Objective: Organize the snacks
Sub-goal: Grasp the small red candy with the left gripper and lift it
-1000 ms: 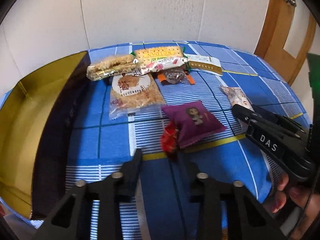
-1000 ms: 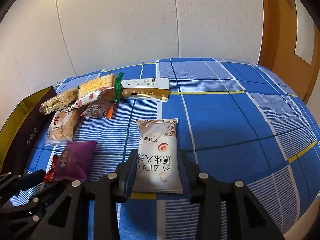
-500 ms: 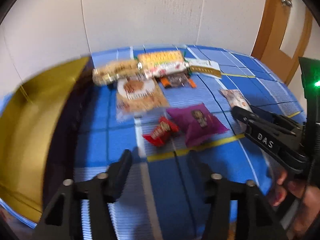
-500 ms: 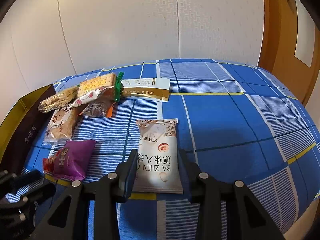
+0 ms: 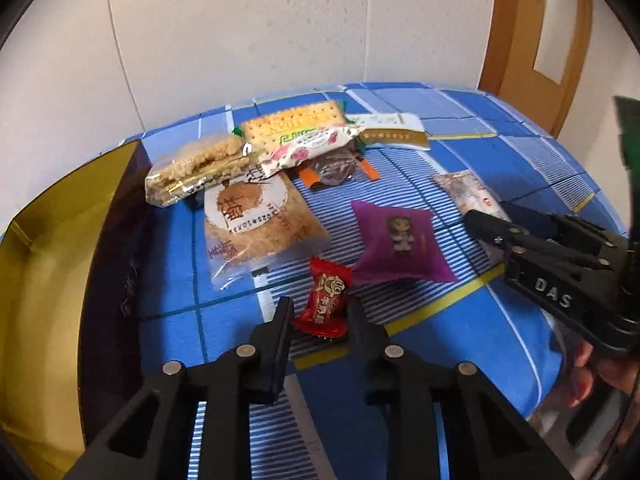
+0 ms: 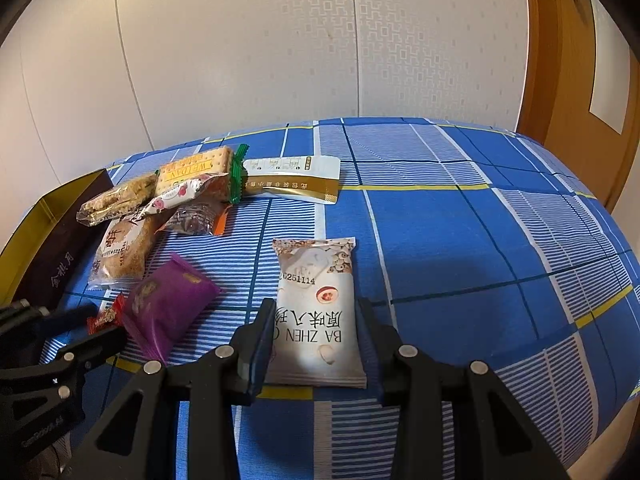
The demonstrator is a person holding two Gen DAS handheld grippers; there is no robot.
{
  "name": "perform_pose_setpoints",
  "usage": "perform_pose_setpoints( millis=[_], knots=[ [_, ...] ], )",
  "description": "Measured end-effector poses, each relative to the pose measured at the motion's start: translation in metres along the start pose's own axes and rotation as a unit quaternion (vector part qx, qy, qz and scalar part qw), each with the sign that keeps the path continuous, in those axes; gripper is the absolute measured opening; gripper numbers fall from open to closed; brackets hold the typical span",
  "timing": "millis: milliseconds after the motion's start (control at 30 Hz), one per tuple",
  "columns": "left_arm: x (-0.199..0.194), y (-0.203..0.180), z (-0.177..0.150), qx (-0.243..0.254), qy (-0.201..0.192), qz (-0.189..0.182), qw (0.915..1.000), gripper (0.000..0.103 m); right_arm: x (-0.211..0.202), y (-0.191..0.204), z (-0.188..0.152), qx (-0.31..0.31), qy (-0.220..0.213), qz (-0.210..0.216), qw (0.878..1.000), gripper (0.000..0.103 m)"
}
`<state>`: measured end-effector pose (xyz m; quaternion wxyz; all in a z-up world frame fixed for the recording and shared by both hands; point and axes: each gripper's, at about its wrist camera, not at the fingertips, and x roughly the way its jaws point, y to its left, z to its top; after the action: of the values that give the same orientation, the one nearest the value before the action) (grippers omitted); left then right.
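Left tool (image 5: 318, 312) closed on red candy (image 5: 325, 303), low over blue checked cloth (image 5: 460, 344). Right tool (image 6: 316, 334) clamped on white packet (image 6: 316, 308). Next: carry to gold box (image 5: 48, 264).

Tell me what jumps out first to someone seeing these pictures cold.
First, the left gripper shut on a small red candy packet near the front of the blue checked tablecloth. Beside it, the right gripper straddles a white BA ZHEN snack pouch. Behind them lies a cluster of wrapped snacks, with an open gold-lined box at the left edge.
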<state>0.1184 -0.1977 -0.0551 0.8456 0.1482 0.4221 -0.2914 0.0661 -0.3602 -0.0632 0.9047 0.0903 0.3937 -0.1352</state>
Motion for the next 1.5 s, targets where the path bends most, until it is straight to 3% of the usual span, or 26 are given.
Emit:
perform_pose_setpoints(
  millis=[467,700,900,1167,1367,1500],
  knots=[
    [-0.022,0.008,-0.012,-0.039,-0.005,-0.027,0.9989,0.026,0.0,0.001,-0.001,-0.006,-0.002,-0.003,1.0,0.041],
    [-0.053,0.02,-0.001,-0.05,-0.03,-0.04,0.9975,0.026,0.0,0.001,-0.001,-0.007,-0.003,-0.004,1.0,0.041],
    [-0.079,0.05,0.014,-0.068,-0.052,-0.029,0.9959,0.026,0.0,0.001,-0.001,-0.006,-0.005,-0.005,1.0,0.04],
    [-0.088,0.129,0.026,-0.109,-0.04,0.033,0.9926,0.027,-0.001,0.0,-0.001,-0.006,-0.006,-0.005,1.0,0.04],
    [-0.07,0.214,0.027,-0.181,-0.009,0.092,0.9792,0.027,-0.001,-0.003,-0.003,-0.004,-0.009,0.007,1.0,0.04],
    [-0.056,0.253,0.03,-0.186,0.001,0.129,0.974,0.027,-0.001,-0.001,-0.003,-0.009,-0.013,0.003,1.0,0.04]
  ],
)
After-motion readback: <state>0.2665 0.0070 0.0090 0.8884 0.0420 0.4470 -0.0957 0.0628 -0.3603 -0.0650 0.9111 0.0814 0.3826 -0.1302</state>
